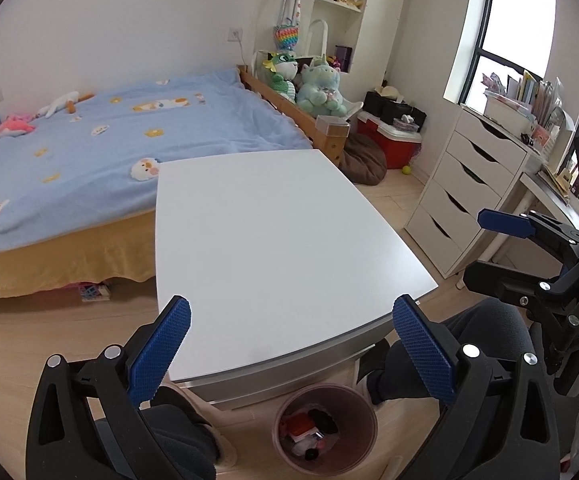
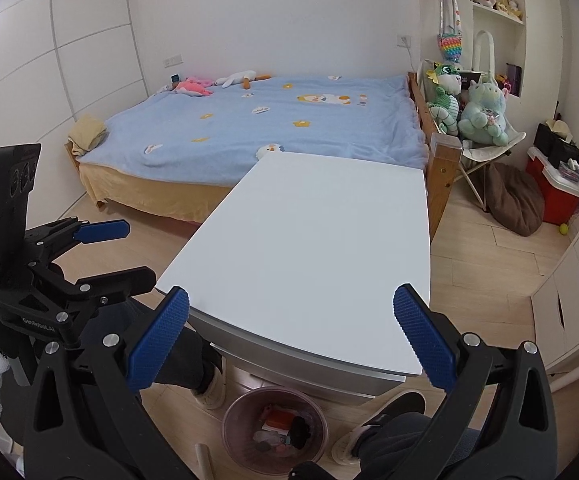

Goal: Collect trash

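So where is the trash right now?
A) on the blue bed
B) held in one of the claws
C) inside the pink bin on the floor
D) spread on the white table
C: the pink bin on the floor by the white table holds the scraps, while the left claw and the right claw are both open and hold nothing.

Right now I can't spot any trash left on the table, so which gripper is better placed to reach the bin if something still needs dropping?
Neither clearly: left gripper and right gripper both hover open and empty above the bin.
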{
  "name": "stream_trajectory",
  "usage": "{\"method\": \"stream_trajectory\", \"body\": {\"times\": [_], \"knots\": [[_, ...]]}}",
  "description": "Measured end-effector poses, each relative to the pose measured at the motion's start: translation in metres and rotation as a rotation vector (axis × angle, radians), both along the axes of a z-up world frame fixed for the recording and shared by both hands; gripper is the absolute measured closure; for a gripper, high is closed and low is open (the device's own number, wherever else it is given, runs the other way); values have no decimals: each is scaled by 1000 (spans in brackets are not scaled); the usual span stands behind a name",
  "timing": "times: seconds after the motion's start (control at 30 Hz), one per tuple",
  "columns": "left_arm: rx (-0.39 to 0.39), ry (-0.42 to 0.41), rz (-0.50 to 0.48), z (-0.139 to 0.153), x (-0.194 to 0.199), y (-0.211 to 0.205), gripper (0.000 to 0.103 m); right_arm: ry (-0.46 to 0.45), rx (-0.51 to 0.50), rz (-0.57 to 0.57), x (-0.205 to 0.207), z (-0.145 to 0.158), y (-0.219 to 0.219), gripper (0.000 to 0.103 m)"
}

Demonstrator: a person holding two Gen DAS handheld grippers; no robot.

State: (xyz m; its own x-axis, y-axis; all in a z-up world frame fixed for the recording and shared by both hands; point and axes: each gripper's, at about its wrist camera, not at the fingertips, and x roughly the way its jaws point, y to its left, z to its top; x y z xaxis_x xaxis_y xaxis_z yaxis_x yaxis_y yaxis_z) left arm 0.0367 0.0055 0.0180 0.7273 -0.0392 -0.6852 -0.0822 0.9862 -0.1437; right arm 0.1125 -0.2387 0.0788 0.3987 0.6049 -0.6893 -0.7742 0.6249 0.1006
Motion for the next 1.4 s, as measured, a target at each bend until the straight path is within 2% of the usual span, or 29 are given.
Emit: {"method": "stream_trajectory", "body": {"times": [1.4], "knots": [[-10,-14,-17,7,-3,-2,6,8,-12,-10,7,-8,0,3]]}}
